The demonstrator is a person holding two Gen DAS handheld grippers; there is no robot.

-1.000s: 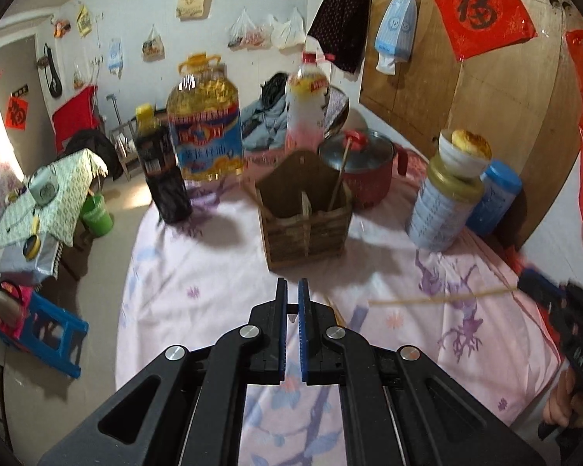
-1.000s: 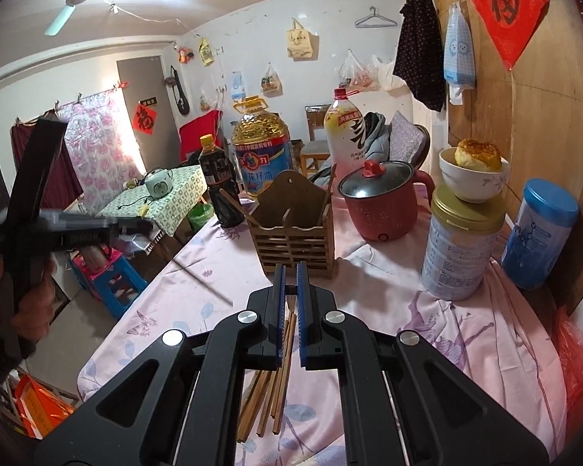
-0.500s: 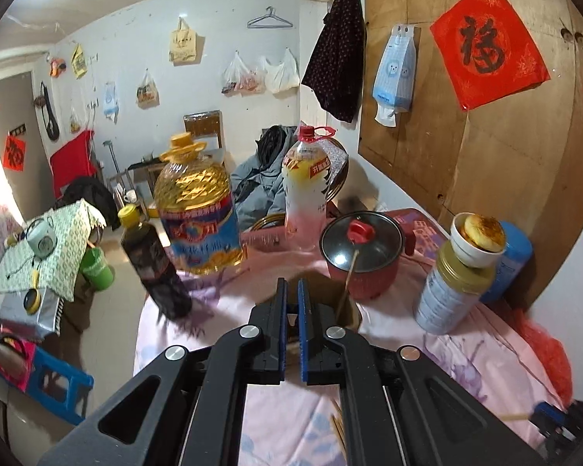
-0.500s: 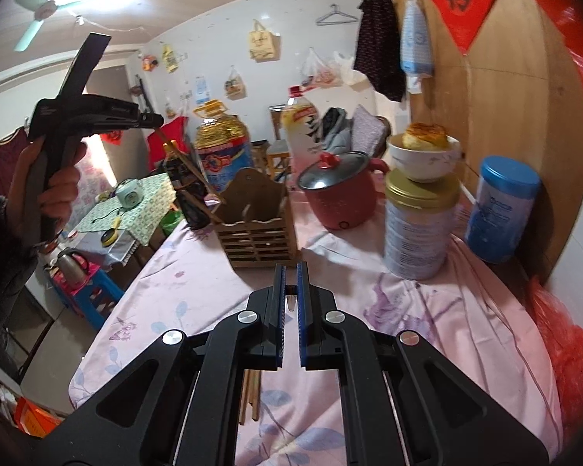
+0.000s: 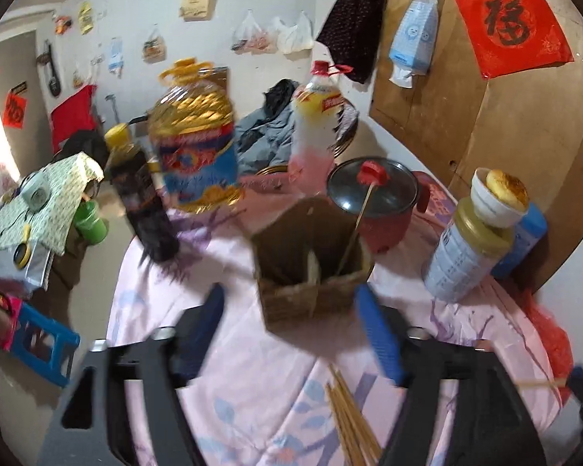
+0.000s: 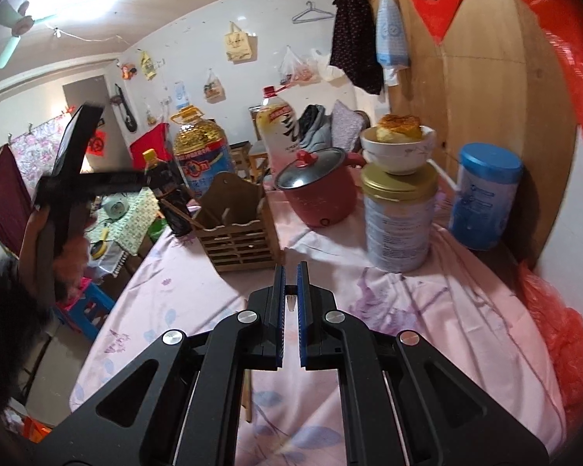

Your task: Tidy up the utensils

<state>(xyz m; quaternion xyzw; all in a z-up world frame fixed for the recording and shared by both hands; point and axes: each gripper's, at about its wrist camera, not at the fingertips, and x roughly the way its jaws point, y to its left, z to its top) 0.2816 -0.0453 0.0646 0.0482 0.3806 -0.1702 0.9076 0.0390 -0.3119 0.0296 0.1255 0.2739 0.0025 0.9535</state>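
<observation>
In the left wrist view, the left gripper (image 5: 291, 322) hangs over the near side of the wooden utensil holder (image 5: 311, 264), its blue fingers (image 5: 377, 338) spreading apart at this moment with nothing between them; the picture is blurred, so fine detail is lost. One chopstick (image 5: 359, 223) already stands tilted in the holder's right compartment, its top leaning toward the red pot (image 5: 377, 202) behind. A loose bundle of chopsticks (image 5: 348, 415) lies on the pink-clothed desk (image 5: 252, 369) near the camera, just right of centre, and another thin stick (image 5: 536, 383) pokes in at the far right edge beside a dark blurred tool that is probably the other gripper. In the right wrist view, the right gripper (image 6: 290, 303) has its fingers closed; whether anything thin is pinched between them cannot be made out. It points over the desk toward the holder, which sits left of the pot and the tall tin (image 6: 400, 221); the left gripper appears at the left, raised above the holder. Judging by this, the job is early: at least one chopstick is stowed, while the bundle on the cloth has yet to go in.
</observation>
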